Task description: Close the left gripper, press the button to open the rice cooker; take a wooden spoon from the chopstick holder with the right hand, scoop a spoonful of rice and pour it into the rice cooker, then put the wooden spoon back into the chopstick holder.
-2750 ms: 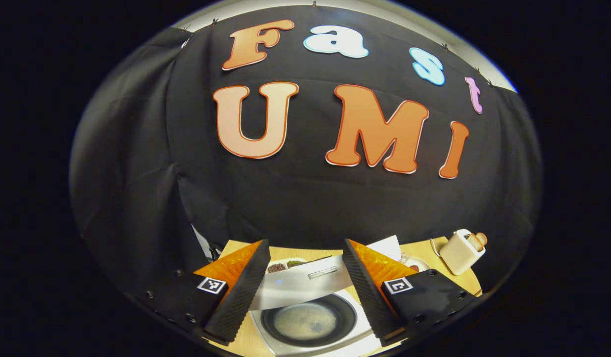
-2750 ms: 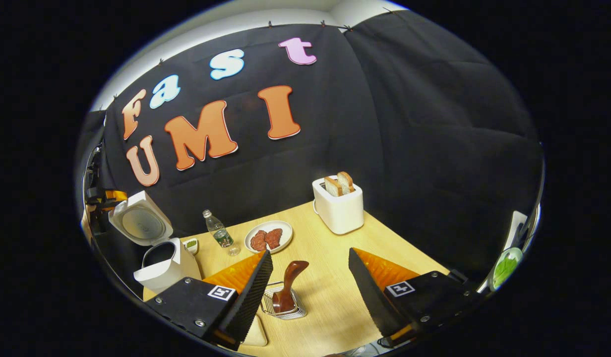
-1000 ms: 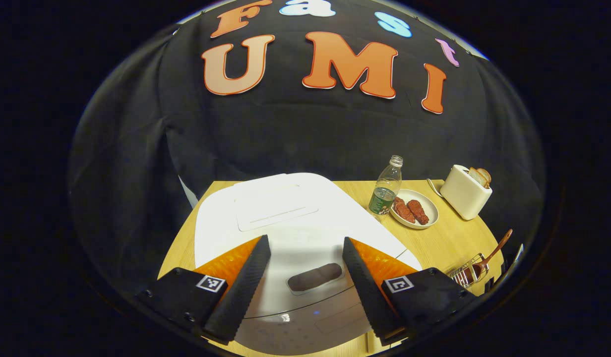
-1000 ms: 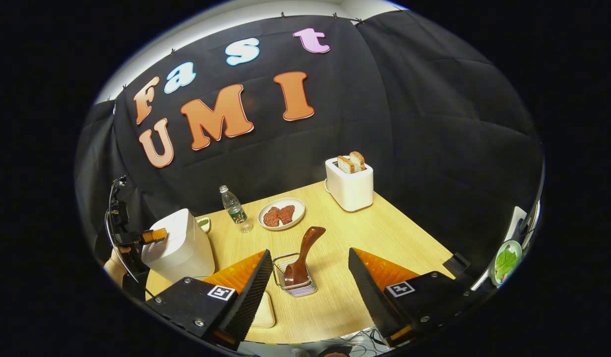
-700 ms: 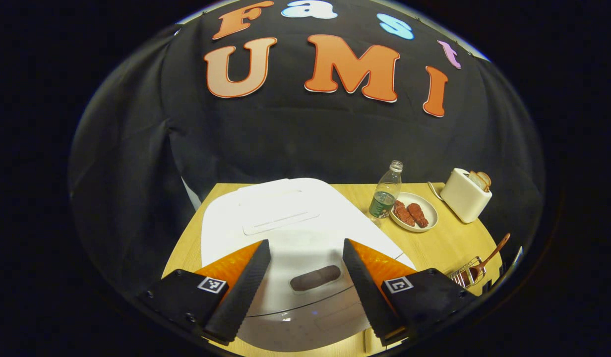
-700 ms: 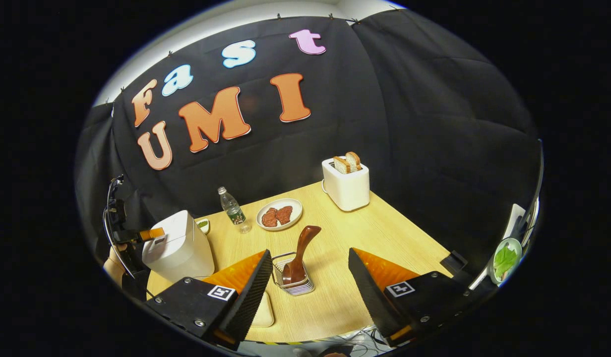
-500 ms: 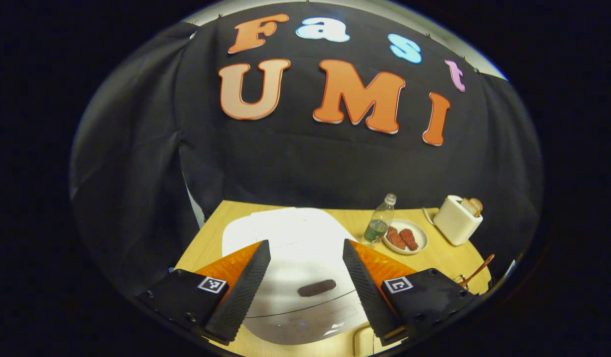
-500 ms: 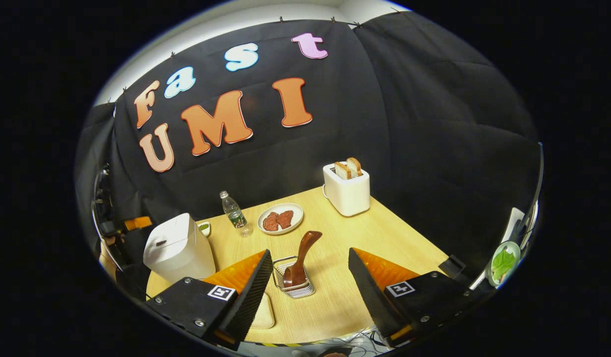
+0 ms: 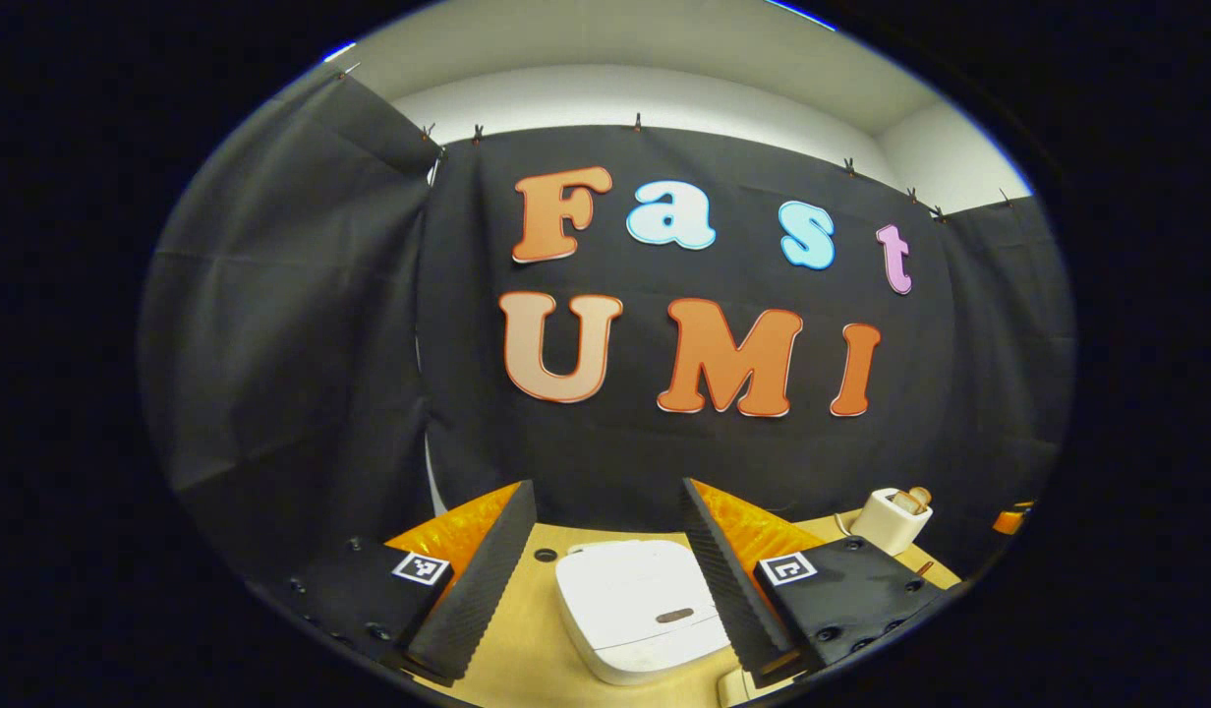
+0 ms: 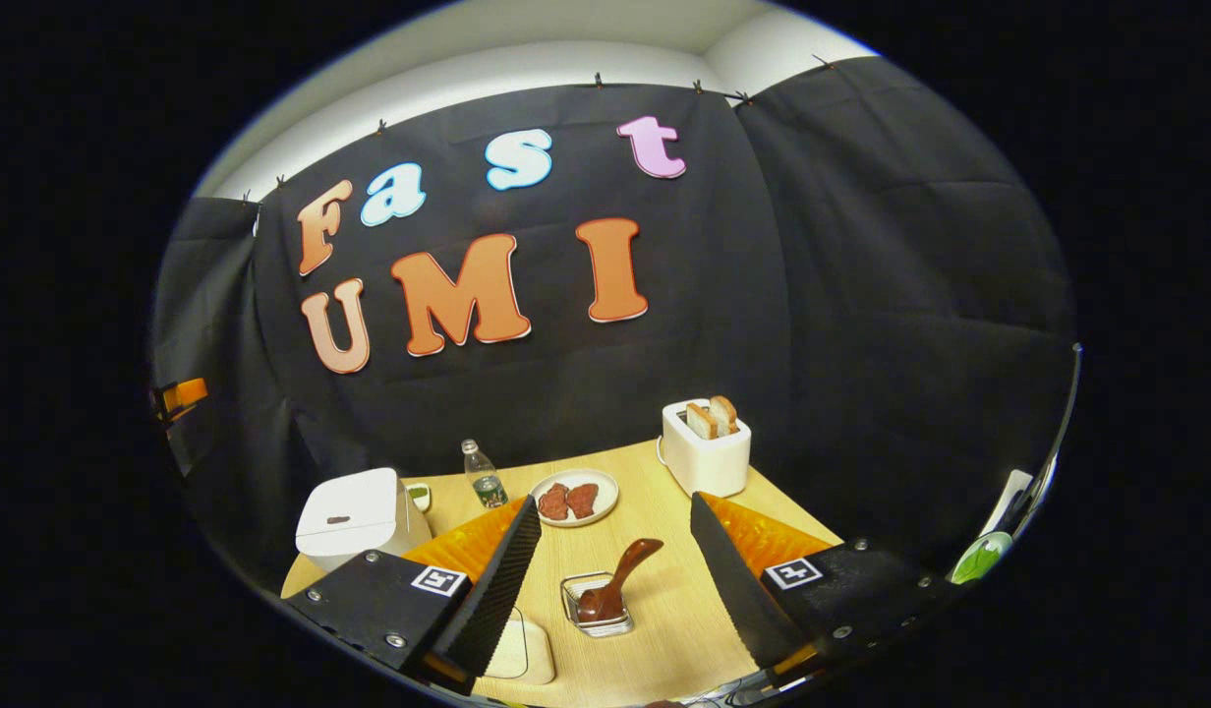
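Currently both tongs stand open, nothing gripped. Left tongs (image 9: pixel 607 575) hang well above the rice cooker (image 9: pixel 642 608), whose lid is down; its dark button (image 9: pixel 674 616) lies between the jaws, lower and toward the right finger. Right tongs (image 10: pixel 613 578) hover above the counter (image 10: pixel 664 511). Chopstick holder (image 10: pixel 593 602) sits right of the rice cooker, directly between the right jaws. Wooden spoon (image 10: pixel 617 586) stands bowl-down in the holder, handle leaning up and away from the rice cooker. Judgement: right tongs are nearer the spoon; the handle's slanted long axis sets the grasp. Left tongs must close before pressing.
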